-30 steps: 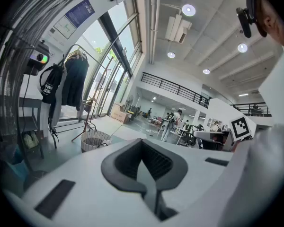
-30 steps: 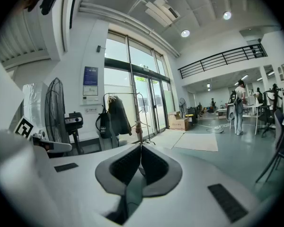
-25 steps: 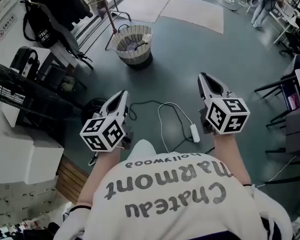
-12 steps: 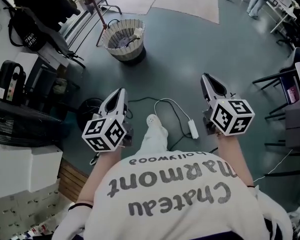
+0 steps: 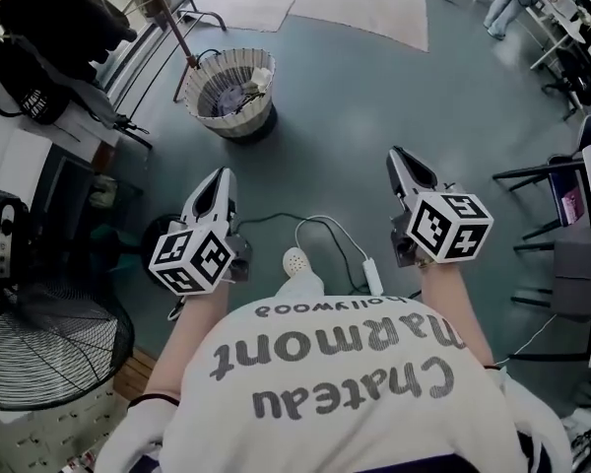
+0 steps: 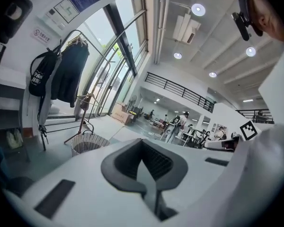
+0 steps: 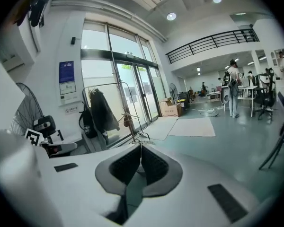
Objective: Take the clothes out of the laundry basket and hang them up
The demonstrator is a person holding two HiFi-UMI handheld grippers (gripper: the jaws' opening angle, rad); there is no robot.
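Woven laundry basket [image 5: 241, 124] stands on the grey floor [image 5: 355, 97] by its far-left edge, clothes [image 5: 227, 97] inside — we hold left gripper [image 5: 218, 175] and right gripper [image 5: 397, 156] well short, both pairs of jaws together, empty.

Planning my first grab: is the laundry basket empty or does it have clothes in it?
Not empty: head view shows crumpled clothes lying inside the upright laundry basket.

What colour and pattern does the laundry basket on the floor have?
The laundry basket is cream with vertical ribs; head view shows it best.
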